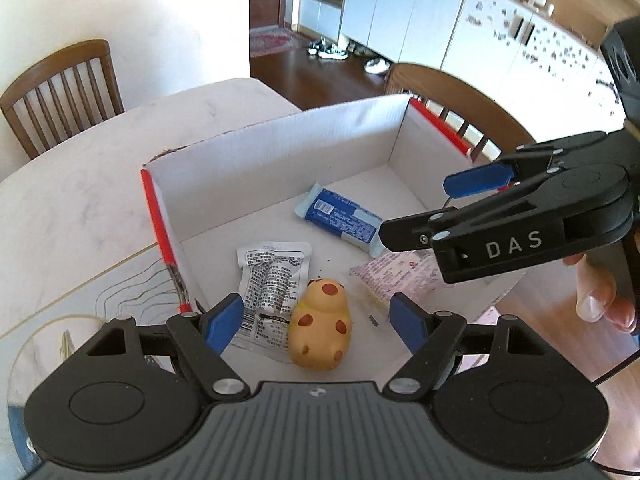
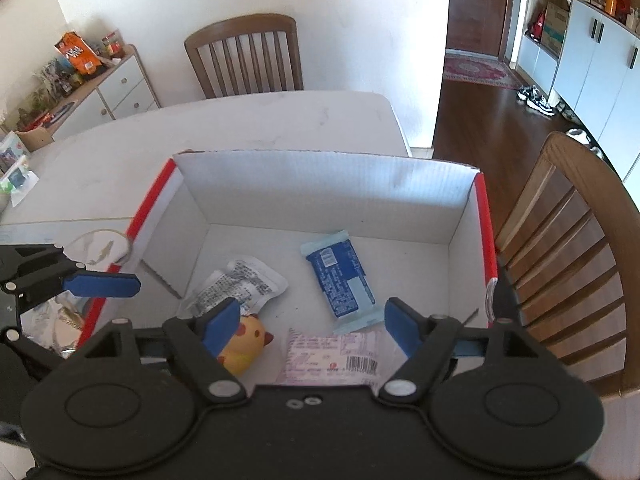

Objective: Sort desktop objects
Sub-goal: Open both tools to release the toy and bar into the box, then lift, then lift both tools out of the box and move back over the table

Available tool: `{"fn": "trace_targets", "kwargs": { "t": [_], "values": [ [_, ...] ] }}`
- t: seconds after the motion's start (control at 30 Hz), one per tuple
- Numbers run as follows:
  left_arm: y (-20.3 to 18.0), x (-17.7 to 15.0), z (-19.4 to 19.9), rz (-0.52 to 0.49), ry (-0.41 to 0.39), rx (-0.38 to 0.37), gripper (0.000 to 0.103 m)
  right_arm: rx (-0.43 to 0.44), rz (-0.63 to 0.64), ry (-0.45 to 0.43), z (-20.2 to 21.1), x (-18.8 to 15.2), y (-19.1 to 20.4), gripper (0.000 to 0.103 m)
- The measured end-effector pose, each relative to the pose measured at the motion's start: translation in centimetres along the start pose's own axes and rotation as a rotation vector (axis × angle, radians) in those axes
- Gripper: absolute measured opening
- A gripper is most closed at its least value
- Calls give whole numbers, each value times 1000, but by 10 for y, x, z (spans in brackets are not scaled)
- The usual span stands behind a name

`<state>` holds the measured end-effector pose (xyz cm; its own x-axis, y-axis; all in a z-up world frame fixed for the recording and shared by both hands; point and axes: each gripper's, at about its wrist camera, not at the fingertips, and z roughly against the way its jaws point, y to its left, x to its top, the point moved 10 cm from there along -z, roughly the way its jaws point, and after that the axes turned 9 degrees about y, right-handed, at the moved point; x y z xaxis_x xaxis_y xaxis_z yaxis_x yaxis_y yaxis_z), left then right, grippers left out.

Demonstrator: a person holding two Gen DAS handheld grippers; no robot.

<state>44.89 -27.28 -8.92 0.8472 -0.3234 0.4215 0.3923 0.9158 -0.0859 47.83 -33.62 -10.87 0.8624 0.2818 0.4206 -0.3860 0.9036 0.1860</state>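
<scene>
Pale marble-look table (image 2: 248, 120), rounded far corner, with wooden slat-back chairs at the far side (image 2: 244, 56) and at the right edge (image 2: 560, 248). On the table: open white cardboard box (image 2: 320, 184) with red-trimmed side rims, walls upright, all sorted things lying on its floor. Left gripper (image 1: 316, 318) above the box's near-left corner, tilted down into it; jaws apart, blue pads well clear of each other, nothing clamped — yellow toy visible below the gap, not touched. Right gripper (image 2: 312, 322) above the box's near edge, likewise tilted down; jaws apart and empty, pink packet below and between the pads, lying free. Part of a hand (image 1: 600, 292) visible under the right gripper's handle in the left wrist view. Contents, by size: pink-white printed packet (image 2: 332, 356) flat against the near wall, barcode toward its right end; blue wrapped bar (image 2: 340, 280) near mid-floor, lying diagonally, its near end just beside the pink packet — contact cannot be told; clear pouch with black print (image 2: 236, 286) left of the bar, a small cylindrical item visible inside it in the left wrist view; yellow squeeze toy with brown spots (image 1: 320, 324) at the near-left, resting against the pouch's near edge. Outside the box's left wall, a crumpled wrapper (image 2: 60, 320) on the table, partly hidden by the left gripper.
</scene>
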Motion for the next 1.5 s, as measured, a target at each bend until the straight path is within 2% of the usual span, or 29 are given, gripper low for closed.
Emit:
{"fn": "trace_targets", "kwargs": {
  "t": [0.17, 0.23, 0.43, 0.93, 1.13, 1.5],
  "values": [
    [-2, -11, 20, -6, -48, -4, 83, 6, -22, -38, 15, -5, 6, 84],
    [-3, -14, 25, -4, -64, -8, 84, -15, -14, -62, 22, -7, 8, 89],
    [-5, -25, 44, -20, -125, -20, 98, -34, -22, -99, 37, -17, 19, 93],
    [13, -69, 85, -59, -203, -13, 98, -39, -73, -161, 53, -37, 65, 94],
    [34, -95, 103, -84, -221, 0, 98, -47, -94, -203, 63, -47, 87, 95],
    [77, -145, 136, -105, -273, 45, 98, -46, -106, -228, 62, -70, 150, 95]
  ]
}}
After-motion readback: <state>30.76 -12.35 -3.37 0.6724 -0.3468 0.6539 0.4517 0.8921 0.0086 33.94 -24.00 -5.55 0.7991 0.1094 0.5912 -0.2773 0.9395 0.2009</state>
